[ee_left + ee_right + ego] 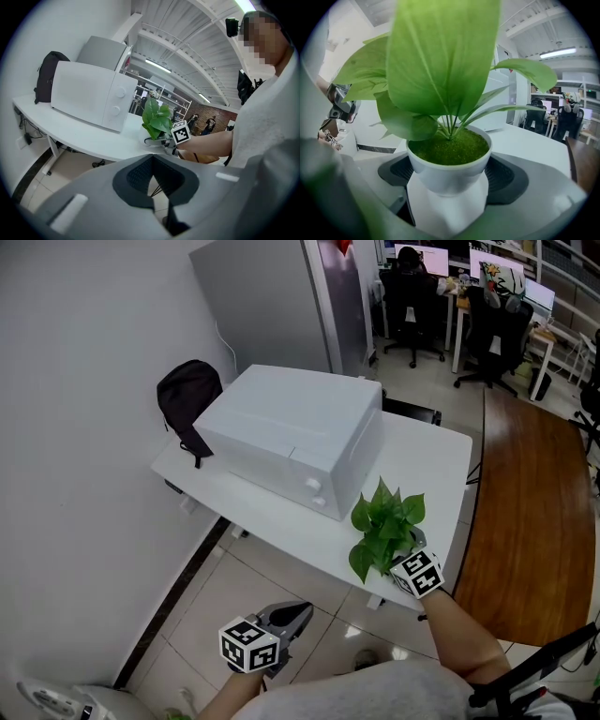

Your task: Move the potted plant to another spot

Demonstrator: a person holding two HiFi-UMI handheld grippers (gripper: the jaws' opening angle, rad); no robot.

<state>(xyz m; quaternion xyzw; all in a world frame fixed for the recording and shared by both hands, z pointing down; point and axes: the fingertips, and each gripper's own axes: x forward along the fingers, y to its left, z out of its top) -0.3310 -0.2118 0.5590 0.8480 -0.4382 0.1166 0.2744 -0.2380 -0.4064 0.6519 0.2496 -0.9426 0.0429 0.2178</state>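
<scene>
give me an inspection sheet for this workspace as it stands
surface: white table, mostly bare on its right half
job's things: potted plant, upright in a white pot at the table's near corner
clutter: white microwave; black backpack at the table's left end
grippers: right gripper has its pads against both sides of the pot; left gripper has its jaws together, empty, over the floor
cables: white cable on the wall; loose cables under the table
surroundings: grey cabinet, wooden table, office chairs
</scene>
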